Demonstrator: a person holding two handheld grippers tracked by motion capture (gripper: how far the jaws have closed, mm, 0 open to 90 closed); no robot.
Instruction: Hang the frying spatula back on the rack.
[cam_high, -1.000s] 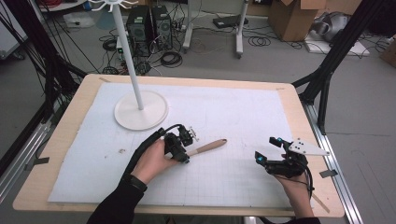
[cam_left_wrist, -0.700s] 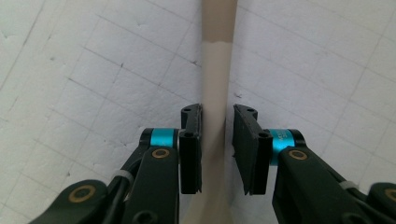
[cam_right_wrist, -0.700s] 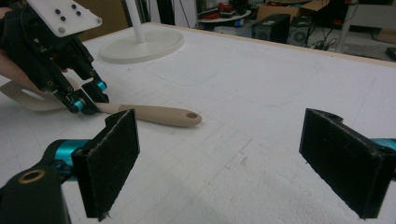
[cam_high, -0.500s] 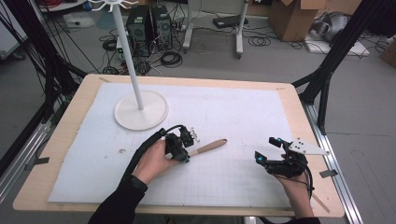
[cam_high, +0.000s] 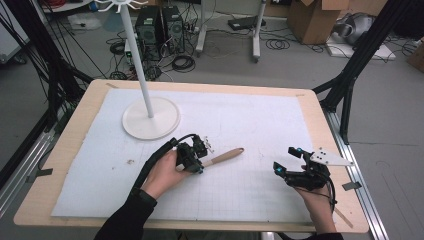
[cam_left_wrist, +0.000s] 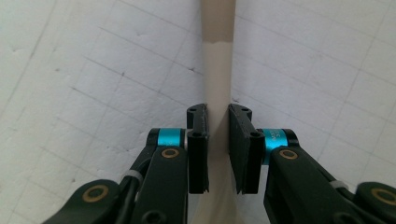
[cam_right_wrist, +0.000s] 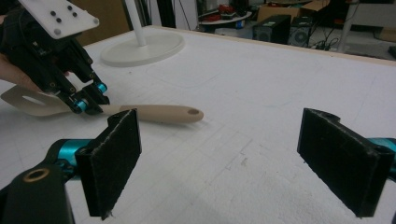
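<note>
A beige spatula (cam_high: 227, 154) lies on the white gridded mat (cam_high: 250, 120), its handle pointing right and slightly away. My left gripper (cam_high: 200, 163) is shut on the spatula's neck (cam_left_wrist: 217, 70), both pads pressing its sides just behind the handle. In the right gripper view the spatula's flat blade (cam_right_wrist: 32, 103) sticks out behind the left gripper (cam_right_wrist: 88, 105) and its handle (cam_right_wrist: 163, 113) rests on the mat. My right gripper (cam_high: 286, 160) rests low at the mat's right side. Its jaws (cam_right_wrist: 219, 121) stand wide open with nothing between them, aimed toward the spatula.
A white stand with a round base (cam_high: 151, 118) and a thin pole rises at the back left of the mat. The wooden table edge (cam_high: 330, 145) runs close beside the right hand. Black frame legs, cables and boxes are on the floor beyond.
</note>
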